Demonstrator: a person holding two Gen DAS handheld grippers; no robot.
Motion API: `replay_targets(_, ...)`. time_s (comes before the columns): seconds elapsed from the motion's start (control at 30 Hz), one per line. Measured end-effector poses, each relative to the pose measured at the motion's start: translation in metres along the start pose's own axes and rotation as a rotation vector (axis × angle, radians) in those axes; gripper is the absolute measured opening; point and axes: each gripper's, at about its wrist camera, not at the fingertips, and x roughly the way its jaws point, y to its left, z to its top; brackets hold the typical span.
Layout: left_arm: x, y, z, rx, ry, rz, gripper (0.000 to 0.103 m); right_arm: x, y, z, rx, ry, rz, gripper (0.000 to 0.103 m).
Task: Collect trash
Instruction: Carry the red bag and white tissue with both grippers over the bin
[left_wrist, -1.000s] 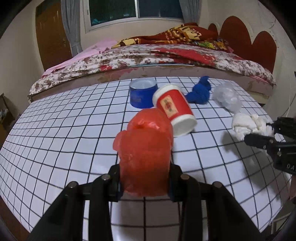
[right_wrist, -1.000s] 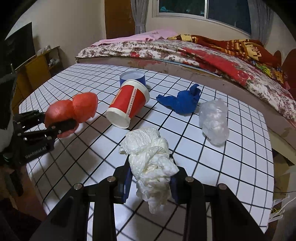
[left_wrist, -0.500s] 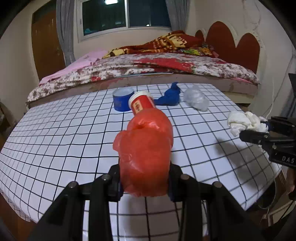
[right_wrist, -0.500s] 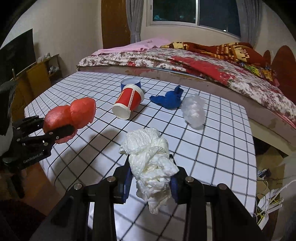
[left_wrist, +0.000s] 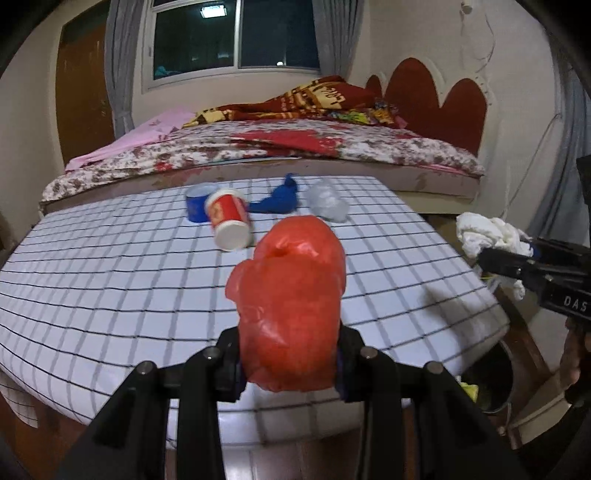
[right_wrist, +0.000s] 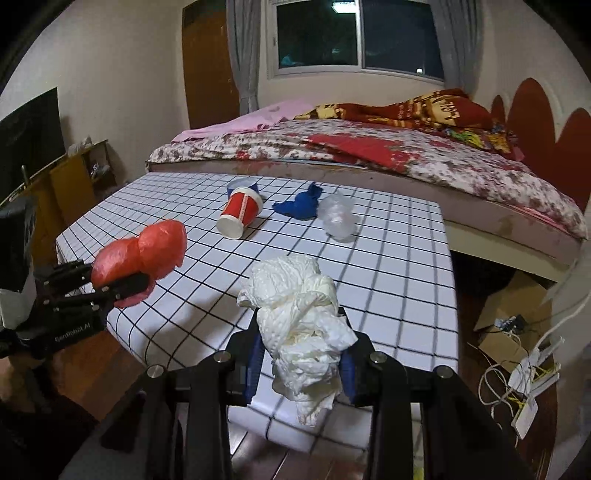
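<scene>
My left tool (left_wrist: 288, 363) is clamped on the crumpled red bag (left_wrist: 290, 306), my right tool (right_wrist: 301, 363) on the white tissue wad (right_wrist: 299, 325), both held above the near edge of the checkered tabletop (right_wrist: 388, 258). The red cup (right_wrist: 240, 214) lies tipped on it near the bed (right_wrist: 369, 155).

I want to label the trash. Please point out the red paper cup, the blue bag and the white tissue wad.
red paper cup (right_wrist: 242, 210): right wrist view, its side wall.
blue bag (right_wrist: 301, 205): right wrist view, crumpled middle.
white tissue wad (right_wrist: 299, 317): right wrist view, its middle.

Both wrist views over shared table (left_wrist: 110, 280)
</scene>
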Motion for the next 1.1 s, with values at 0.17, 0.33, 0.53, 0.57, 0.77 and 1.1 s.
replay_targets(0.17, -0.006, -0.033, -0.010, 0.019, 0.002, -0.033, 0.037, -0.030, -0.021, -0.020, 0.033, -0.023, -0.027, 0.037)
replay_targets(0.33, -0.005, -0.063, -0.017, 0.044, 0.013, -0.072, 0.037, -0.053, -0.050, -0.040, 0.062, -0.042, -0.082, 0.037)
replay_targets(0.53, -0.005, -0.103, -0.022, 0.075, 0.019, -0.111, 0.037, -0.068, -0.087, -0.066, 0.154, -0.046, -0.119, 0.037)
replay_targets(0.57, -0.005, -0.108, -0.023, 0.082, 0.020, -0.116, 0.037, -0.073, -0.094, -0.071, 0.172, -0.047, -0.123, 0.037)
replay_targets(0.77, -0.002, -0.145, -0.028, 0.116, 0.030, -0.166, 0.037, -0.099, -0.117, -0.085, 0.217, -0.063, -0.164, 0.037)
replay_targets(1.1, 0.004, -0.195, -0.037, 0.160, 0.060, -0.254, 0.037, -0.114, -0.151, -0.123, 0.290, -0.020, -0.223, 0.037)
